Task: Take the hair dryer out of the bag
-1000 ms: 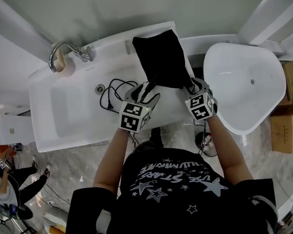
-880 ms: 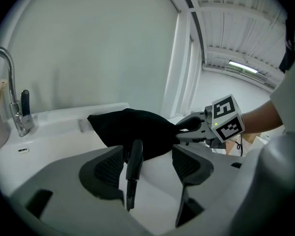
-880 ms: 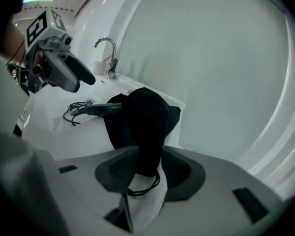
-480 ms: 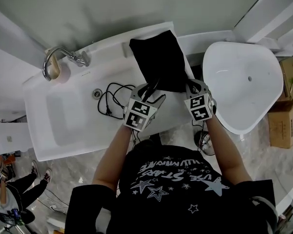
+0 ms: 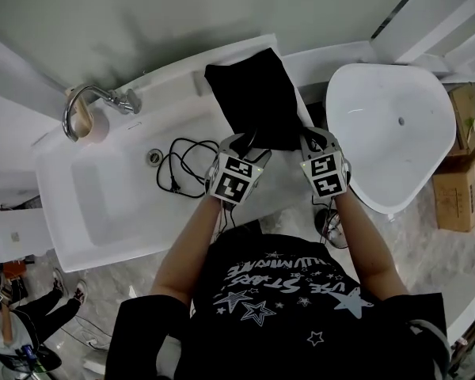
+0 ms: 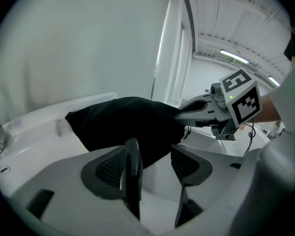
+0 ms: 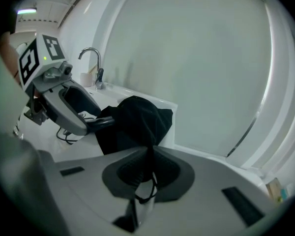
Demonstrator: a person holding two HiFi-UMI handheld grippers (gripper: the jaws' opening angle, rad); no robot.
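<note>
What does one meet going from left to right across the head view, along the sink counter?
Faucet, drain, black cord, left gripper, right gripper, white oval tub, cardboard box. The black bag spans both grippers, so it is left out.

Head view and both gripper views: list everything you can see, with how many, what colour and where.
sink: one, white, centre left
bag: one, black, on the sink's right end, near the wall
faucet: one, chrome, sink's back left
cable: one, black, loose in the basin, left of the bag
tub: one, white, right of the sink
cardboard boxes: at least two, brown, far right
bystander: one, dark clothes, bottom left
left hand-held gripper: one, grey, jaws apart at the bag's near edge
right hand-held gripper: one, grey, jaws just closed, pinching the bag's edge
</note>
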